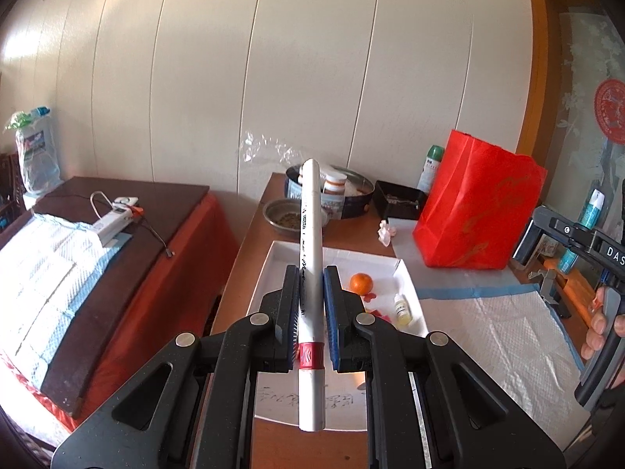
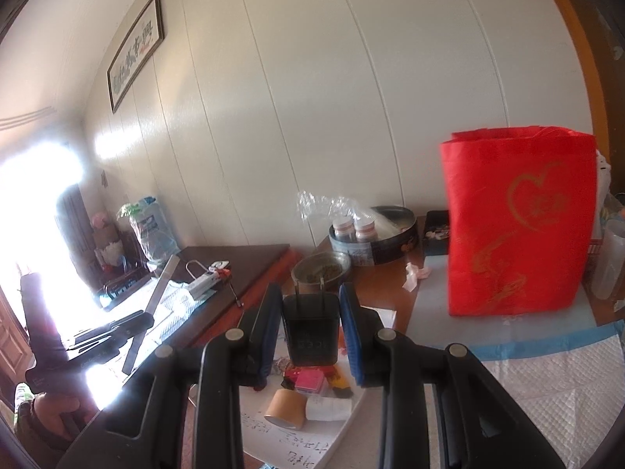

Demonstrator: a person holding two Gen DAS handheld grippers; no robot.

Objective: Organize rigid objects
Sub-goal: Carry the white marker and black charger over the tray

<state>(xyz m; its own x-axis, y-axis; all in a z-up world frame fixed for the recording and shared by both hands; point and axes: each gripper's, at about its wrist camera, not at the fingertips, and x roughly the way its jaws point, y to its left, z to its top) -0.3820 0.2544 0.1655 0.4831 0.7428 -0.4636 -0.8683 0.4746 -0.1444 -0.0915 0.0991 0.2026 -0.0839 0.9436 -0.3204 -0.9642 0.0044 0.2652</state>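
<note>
White marker (image 1: 311,273) with red band clenched in left claw (image 1: 311,273), tip slanting toward upper centre of frame, held above white tray (image 1: 406,273). Black plug adapter (image 2: 310,328) gripped in right claw (image 2: 310,328), prongs up, also above tray. Both items lifted, neither set down; judged mid-task, placement pending. In tray already: orange (image 1: 361,283), small dropper bottle (image 1: 402,308), tape roll (image 2: 285,408), pink block (image 2: 308,383). Bare tray floor centre-left of left view. Red bag (image 1: 476,203) crowds right; metal bowl (image 1: 287,219) and round tin (image 1: 332,191) close behind tray's far rim. Worktop (image 1: 242,258) edge drops away left of tray; padded mat (image 1: 488,332) lower right open.
</note>
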